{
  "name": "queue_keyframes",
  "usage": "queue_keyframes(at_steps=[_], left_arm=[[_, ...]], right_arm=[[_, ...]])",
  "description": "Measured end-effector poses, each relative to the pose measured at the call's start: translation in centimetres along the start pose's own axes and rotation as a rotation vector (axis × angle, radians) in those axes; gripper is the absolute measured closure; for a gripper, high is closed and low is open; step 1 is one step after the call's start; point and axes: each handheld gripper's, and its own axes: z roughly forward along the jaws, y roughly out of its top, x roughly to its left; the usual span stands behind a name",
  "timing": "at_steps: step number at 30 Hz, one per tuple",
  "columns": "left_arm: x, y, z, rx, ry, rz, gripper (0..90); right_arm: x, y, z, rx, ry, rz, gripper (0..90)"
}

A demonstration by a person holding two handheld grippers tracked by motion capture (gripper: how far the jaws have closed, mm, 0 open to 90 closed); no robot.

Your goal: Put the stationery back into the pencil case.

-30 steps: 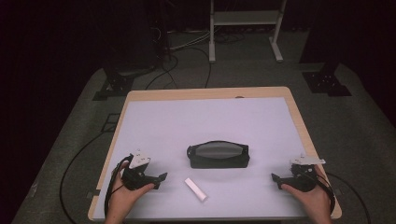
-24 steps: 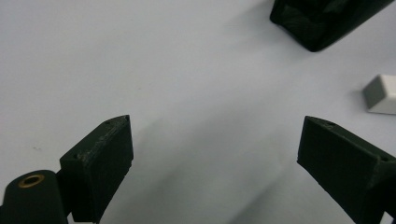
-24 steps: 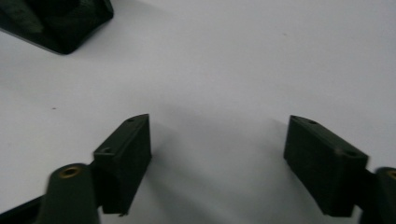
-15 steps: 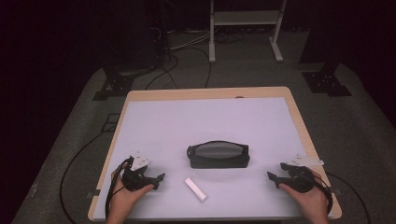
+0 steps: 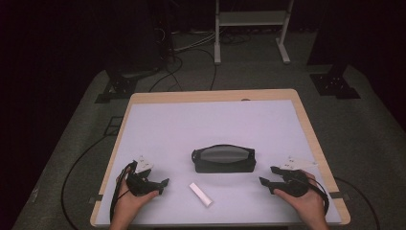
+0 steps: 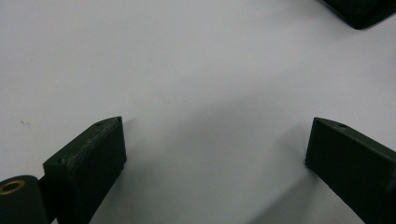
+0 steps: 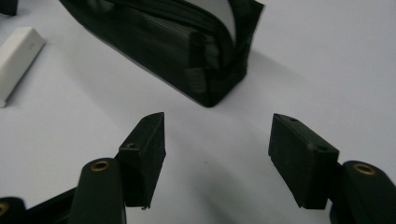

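The white-topped table (image 5: 158,129) bears a black pouch (image 5: 223,159) and a white block (image 5: 200,194).

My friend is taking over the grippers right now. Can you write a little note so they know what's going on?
Left gripper: open, nothing between its jaws, near the table's front left.
Right gripper: jaws have just been closing partway, nothing between them, aimed at the black pouch's right end.
Pouch: mid-table, unzipped on top.
White block: flat on the table, in front of the pouch.
Done: nothing gripped yet.
Left: probably grip the pouch and handle the block.
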Motion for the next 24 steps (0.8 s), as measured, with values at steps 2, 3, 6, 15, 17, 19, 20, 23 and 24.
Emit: queue_keyframes(at_steps=[2, 3, 6, 15, 17, 19, 20, 23, 24], left_arm=[[0.0, 0.0, 0.0, 0.0, -0.001, -0.002, 4.2], [0.0, 0.0, 0.0, 0.0, -0.001, -0.002, 4.2], [0.0, 0.0, 0.0, 0.0, -0.002, -0.003, 4.1], [0.0, 0.0, 0.0, 0.0, -0.003, -0.004, 4.0], [0.0, 0.0, 0.0, 0.002, -0.003, -0.003, 4.0], [0.0, 0.0, 0.0, 0.001, -0.003, -0.003, 4.0], [0.0, 0.0, 0.0, 0.001, -0.003, -0.003, 4.0], [0.0, 0.0, 0.0, 0.001, -0.003, -0.005, 4.0], [0.0, 0.0, 0.0, 0.002, -0.003, -0.004, 4.0]], right_arm=[[0.4, 0.2, 0.2, 0.002, 0.011, -0.015, 36.7], [0.6, 0.4, 0.3, 0.005, 0.016, -0.021, 36.9], [1.1, 0.7, 0.6, 0.004, 0.032, -0.034, 37.3], [2.6, 1.4, 1.1, 0.01, 0.078, -0.06, 39.9], [2.9, 1.6, 1.3, 0.012, 0.089, -0.064, 40.4], [3.3, 1.8, 1.5, 0.011, 0.1, -0.07, 40.9], [3.5, 1.8, 1.5, 0.01, 0.104, -0.071, 41.3], [3.9, 2.1, 1.7, 0.015, 0.118, -0.082, 41.9], [4.1, 2.1, 1.8, 0.015, 0.122, -0.086, 42.0]])
